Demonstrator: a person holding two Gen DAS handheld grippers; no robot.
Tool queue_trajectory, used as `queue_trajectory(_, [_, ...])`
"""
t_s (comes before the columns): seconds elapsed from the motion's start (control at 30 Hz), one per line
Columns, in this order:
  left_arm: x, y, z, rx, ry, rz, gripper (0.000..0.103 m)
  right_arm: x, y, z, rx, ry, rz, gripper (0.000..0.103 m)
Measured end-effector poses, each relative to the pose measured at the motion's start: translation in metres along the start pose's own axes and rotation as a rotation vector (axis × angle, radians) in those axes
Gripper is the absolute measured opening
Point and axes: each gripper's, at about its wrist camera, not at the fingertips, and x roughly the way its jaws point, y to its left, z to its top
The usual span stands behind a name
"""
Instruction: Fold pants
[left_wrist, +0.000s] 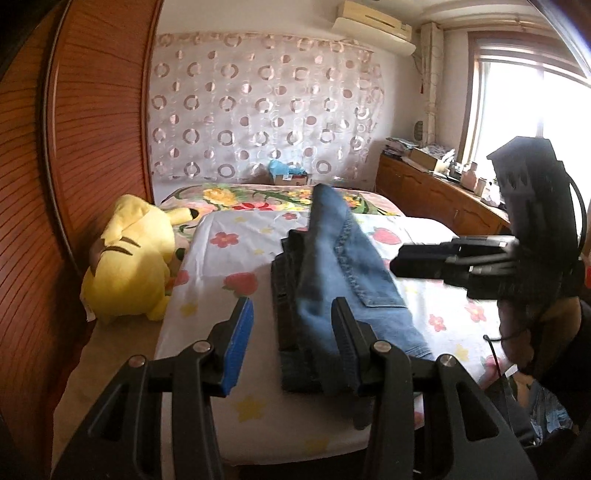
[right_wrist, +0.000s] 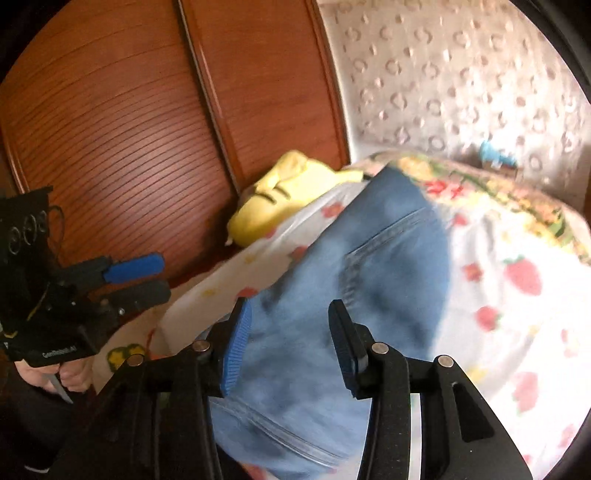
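Observation:
Blue jeans (left_wrist: 332, 266) lie folded lengthwise on the bed's white sheet printed with strawberries and flowers (left_wrist: 236, 258), stretching away from me. My left gripper (left_wrist: 291, 332) hovers open over the near end of the jeans, its blue pads apart and pressing nothing. The right gripper (left_wrist: 397, 264) comes in from the right beside the jeans. In the right wrist view the jeans (right_wrist: 369, 258) fill the middle, blurred. My right gripper (right_wrist: 291, 332) stands open just above the denim, gripping nothing. The left gripper (right_wrist: 166, 276) shows at the left, jaws apart.
A yellow plush toy (left_wrist: 129, 266) lies at the bed's left edge against a wooden wardrobe (left_wrist: 92, 147). A cluttered wooden cabinet (left_wrist: 443, 199) runs along the right under a bright window. A flowered blanket (left_wrist: 240, 197) covers the far end of the bed. A person's hand (right_wrist: 70, 376) holds the left gripper.

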Motion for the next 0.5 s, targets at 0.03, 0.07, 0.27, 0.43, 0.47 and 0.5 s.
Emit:
queue_trajectory(0.03, [0.001, -0.004, 0.001, 0.006, 0.000, -0.006, 0.043, -0.006, -0.005, 0.001, 0.000, -0.010, -0.019, 0.044])
queue_trajectory(0.07, [0.003, -0.007, 0.003, 0.010, 0.000, -0.011, 0.043, -0.011, -0.009, 0.001, 0.003, -0.016, -0.036, 0.045])
queue_trajectory(0.27, [0.020, -0.024, 0.005, 0.032, 0.032, -0.041, 0.043, -0.024, -0.043, 0.004, 0.020, -0.031, -0.124, 0.062])
queue_trajectory(0.43, [0.053, -0.029, 0.003, 0.038, 0.097, -0.051, 0.043, -0.009, -0.074, 0.014, 0.038, -0.005, -0.157, 0.064])
queue_trajectory(0.47, [0.057, -0.029, 0.001, 0.035, 0.109, -0.050, 0.043, -0.004, -0.080, 0.017, 0.037, 0.004, -0.158, 0.064])
queue_trajectory(0.5, [0.063, -0.028, -0.001, 0.033, 0.125, -0.050, 0.043, 0.003, -0.084, 0.021, 0.037, 0.014, -0.157, 0.064])
